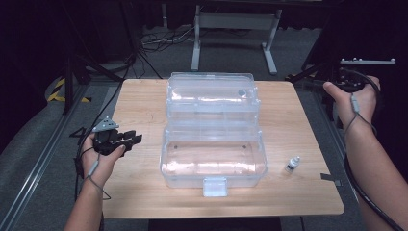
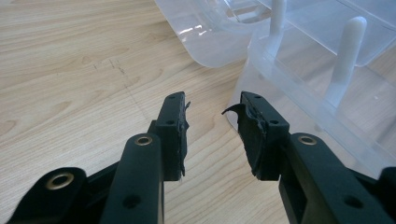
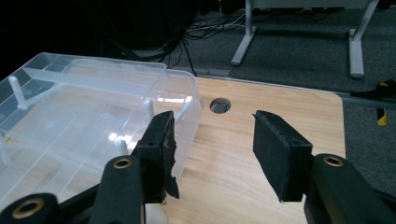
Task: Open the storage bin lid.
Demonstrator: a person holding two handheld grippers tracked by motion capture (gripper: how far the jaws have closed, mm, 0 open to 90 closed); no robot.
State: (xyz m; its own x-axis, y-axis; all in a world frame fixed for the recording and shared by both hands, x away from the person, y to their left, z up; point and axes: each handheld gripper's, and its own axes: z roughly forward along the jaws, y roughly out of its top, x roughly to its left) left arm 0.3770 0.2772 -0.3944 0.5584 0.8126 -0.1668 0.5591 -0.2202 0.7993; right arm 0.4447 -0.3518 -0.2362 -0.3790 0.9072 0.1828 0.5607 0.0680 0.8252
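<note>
A clear plastic box (image 1: 214, 163) stands open in the middle of the wooden table (image 1: 139, 96), its lid (image 1: 211, 94) tipped back behind it and a latch tab at its front. A small white-capped bottle (image 1: 292, 164) stands upright to the right of the box. My left gripper (image 1: 132, 138) hovers open just left of the box, nothing between its jaws; its own view has the gripper (image 2: 212, 121) close to the box's corner (image 2: 299, 93). My right gripper (image 1: 347, 77) is held beyond the table's far right corner. In its view it (image 3: 212, 135) is open and empty, facing the box (image 3: 93, 107).
A round cable hole (image 3: 220, 105) pierces the tabletop by the box. A white desk frame (image 1: 235, 29) and loose cables (image 1: 159, 41) lie on the grey floor behind the table. Yellow-black tape (image 1: 60, 89) marks the floor at left. Bare wood flanks the box.
</note>
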